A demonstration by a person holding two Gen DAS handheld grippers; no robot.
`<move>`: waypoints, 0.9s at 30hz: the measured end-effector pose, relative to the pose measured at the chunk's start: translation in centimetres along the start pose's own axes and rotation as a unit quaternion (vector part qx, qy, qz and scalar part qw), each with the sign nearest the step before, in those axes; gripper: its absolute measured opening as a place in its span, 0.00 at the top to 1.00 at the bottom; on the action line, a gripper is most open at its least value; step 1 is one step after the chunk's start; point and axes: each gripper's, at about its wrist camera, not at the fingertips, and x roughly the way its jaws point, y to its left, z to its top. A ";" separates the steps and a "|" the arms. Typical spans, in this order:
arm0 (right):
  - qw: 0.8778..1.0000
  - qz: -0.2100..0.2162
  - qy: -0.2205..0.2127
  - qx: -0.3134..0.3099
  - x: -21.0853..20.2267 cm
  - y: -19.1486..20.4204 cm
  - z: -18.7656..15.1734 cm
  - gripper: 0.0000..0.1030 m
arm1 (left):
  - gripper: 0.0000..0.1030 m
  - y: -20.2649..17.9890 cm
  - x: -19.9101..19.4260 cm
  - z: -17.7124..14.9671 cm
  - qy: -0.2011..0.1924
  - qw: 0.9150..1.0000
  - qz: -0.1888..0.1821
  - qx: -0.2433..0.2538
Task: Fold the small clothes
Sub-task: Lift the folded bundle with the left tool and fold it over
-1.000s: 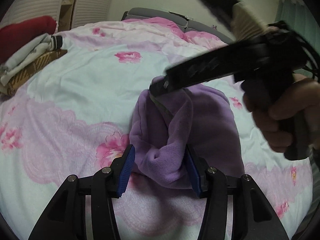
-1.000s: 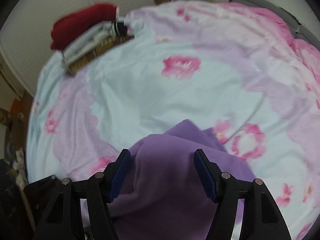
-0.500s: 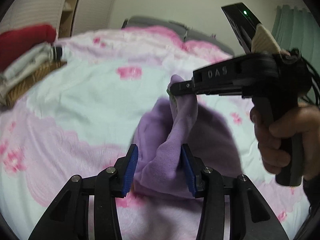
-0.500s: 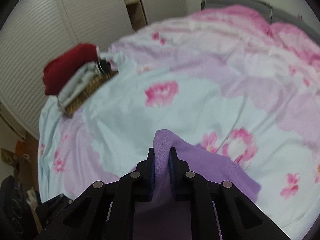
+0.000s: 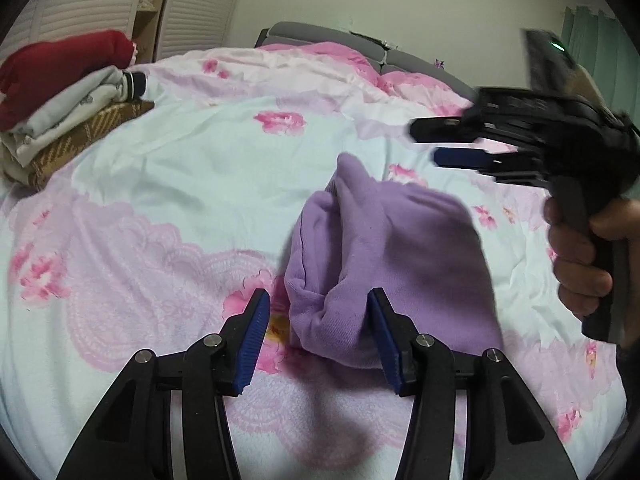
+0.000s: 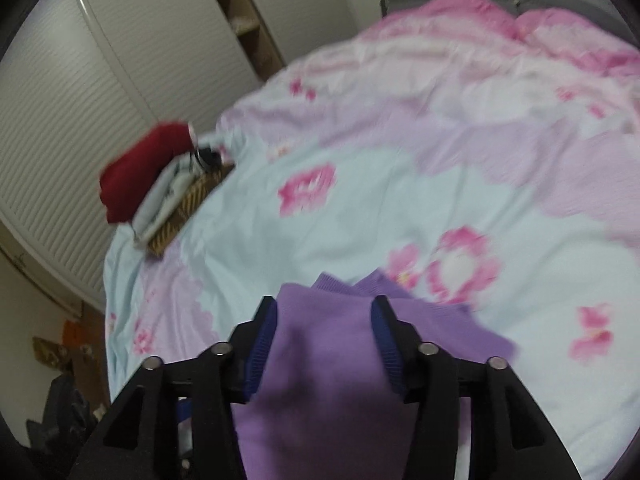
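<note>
A purple fleece garment lies bunched on the floral duvet. One rolled fold of it runs toward me in the left wrist view. My left gripper straddles the near end of that fold, its jaws opening; the left pad stands clear of the cloth. My right gripper, held by a hand, hovers above and to the right of the garment, jaws opening, with nothing between them. In the right wrist view the garment lies below the right gripper, seen between its fingers.
A stack of folded clothes with a red piece on top sits on the bed's far left edge, also the stack. A grey headboard is at the back. Louvred wardrobe doors stand beyond the bed's edge.
Half a second ago my right gripper pinched the garment's raised tip. It has since let go and drawn back to the right, and the tip has sagged. The left gripper stayed put.
</note>
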 end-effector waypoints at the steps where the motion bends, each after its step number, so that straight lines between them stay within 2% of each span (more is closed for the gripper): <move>1: 1.000 -0.004 -0.012 0.004 -1.2 -0.2 -0.4 0.50 | 0.51 -0.2 -0.5 0.3 -0.005 1.000 -0.002 0.001; 6: 0.997 -0.050 -0.056 0.009 -5.1 -0.1 -4.2 0.50 | 0.51 -1.7 -3.0 1.9 -0.041 0.999 -0.013 0.024; 9: 0.996 -0.049 -0.061 0.050 -6.0 -1.0 -7.2 0.49 | 0.51 -2.9 -2.7 3.2 -0.049 0.997 -0.023 0.050; 12: 0.992 -0.042 -0.065 0.098 -6.0 -2.1 -9.7 0.45 | 0.51 -3.3 0.0 4.4 -0.016 0.997 -0.042 0.060; 16: 0.988 -0.047 -0.052 0.135 -5.5 -2.7 -12.9 0.45 | 0.51 -2.6 3.6 4.8 0.026 0.997 -0.019 0.065; 21: 0.988 -0.094 -0.067 0.102 -6.8 -0.1 -16.4 0.45 | 0.48 -1.3 5.6 5.2 0.044 0.997 -0.018 0.065; 24: 0.990 -0.113 -0.052 0.063 -6.1 2.5 -18.3 0.45 | 0.48 -1.7 5.8 5.0 0.040 0.995 -0.016 0.085; 27: 0.989 -0.139 -0.023 0.048 -3.6 3.5 -18.9 0.45 | 0.48 -1.5 6.4 5.2 0.045 0.996 -0.021 0.075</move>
